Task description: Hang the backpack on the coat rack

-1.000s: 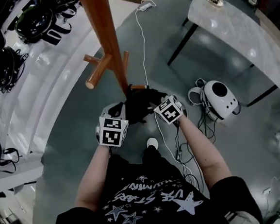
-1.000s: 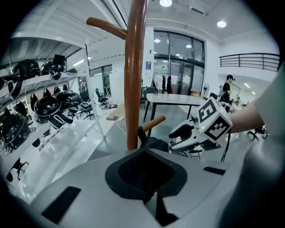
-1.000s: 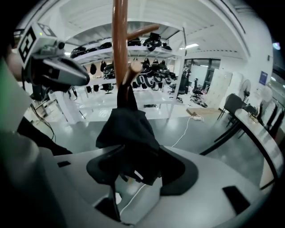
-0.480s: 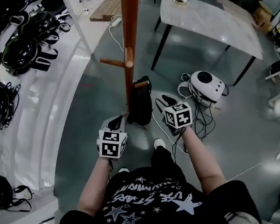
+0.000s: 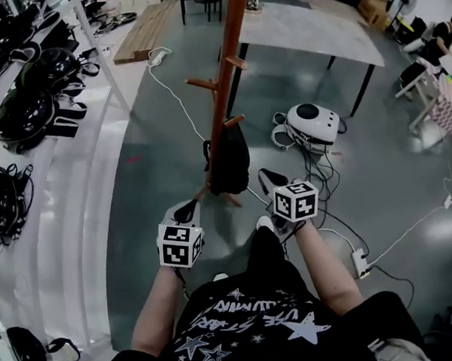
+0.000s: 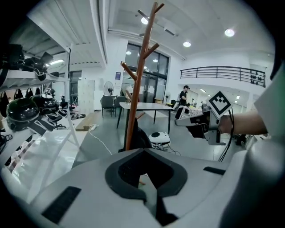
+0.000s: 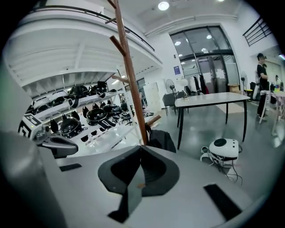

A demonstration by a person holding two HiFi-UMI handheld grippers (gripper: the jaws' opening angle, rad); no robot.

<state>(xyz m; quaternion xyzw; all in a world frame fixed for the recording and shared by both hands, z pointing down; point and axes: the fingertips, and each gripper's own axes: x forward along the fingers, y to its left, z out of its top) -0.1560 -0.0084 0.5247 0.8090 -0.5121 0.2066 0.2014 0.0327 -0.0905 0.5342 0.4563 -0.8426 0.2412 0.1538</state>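
Note:
The black backpack hangs from a low peg of the wooden coat rack, down near the floor. Neither gripper touches it. In the head view my left gripper is below and left of the bag, and my right gripper is just to its right; both are drawn back toward my body. In the left gripper view the backpack and the rack pole lie beyond shut, empty jaws. In the right gripper view the jaws also meet on nothing, with the backpack behind them at the pole.
A white dome-shaped pack with cables lies on the floor right of the rack. A grey table stands behind it. White shelves with black helmets run along the left. A power strip lies by my right arm.
Both grippers have pulled back from the backpack and the rack. The right jaws went from open to shut. The backpack stays on the low peg.

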